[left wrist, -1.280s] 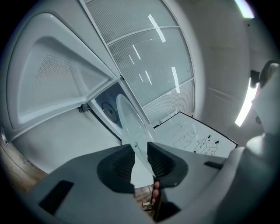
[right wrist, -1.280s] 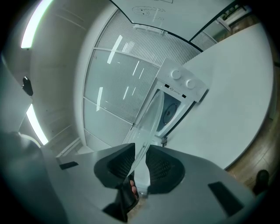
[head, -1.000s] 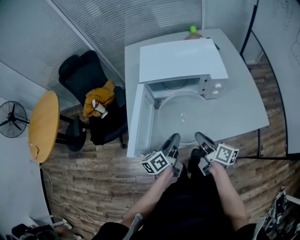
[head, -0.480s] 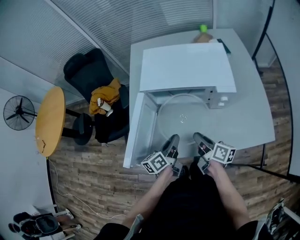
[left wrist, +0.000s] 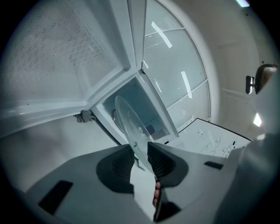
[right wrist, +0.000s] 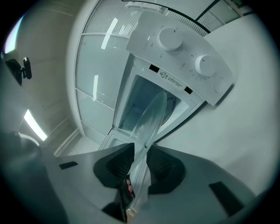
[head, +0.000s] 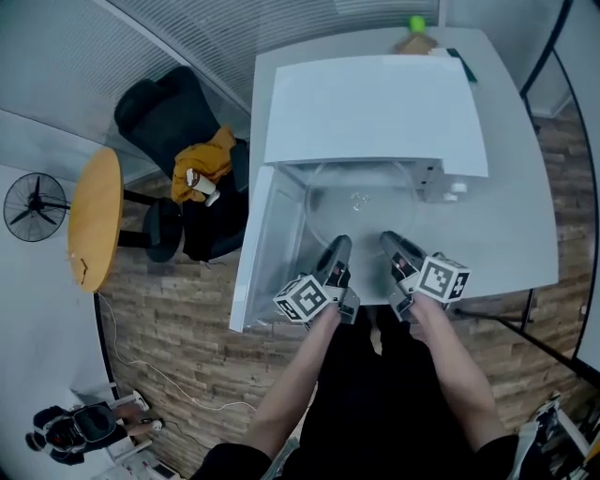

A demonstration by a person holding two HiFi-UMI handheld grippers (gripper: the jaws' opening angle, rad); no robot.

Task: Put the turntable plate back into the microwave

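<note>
A clear glass turntable plate [head: 361, 211] hangs level between my two grippers at the mouth of the white microwave [head: 375, 108]. Its far edge reaches under the microwave's top. My left gripper [head: 333, 261] is shut on the plate's near-left rim, and my right gripper [head: 394, 253] on its near-right rim. In the left gripper view the plate [left wrist: 129, 122] runs edge-on between the ribbed pads of the gripper [left wrist: 141, 159] toward the cavity [left wrist: 144, 111]. The right gripper view shows the plate [right wrist: 153, 116] pinched in that gripper [right wrist: 141, 164], with the control knobs [right wrist: 170, 39] above.
The microwave door [head: 267, 248] stands swung open on the left, beside my left gripper. The microwave sits on a grey table [head: 516, 216], with a green-capped bottle [head: 417, 23] behind it. A black chair with an orange cloth [head: 192, 173], a round wooden table [head: 94, 220] and a fan [head: 33, 206] stand at the left.
Both grippers have carried the plate forward and slightly down, from the table's front edge to the microwave's opening. The grip on the plate is the same.
</note>
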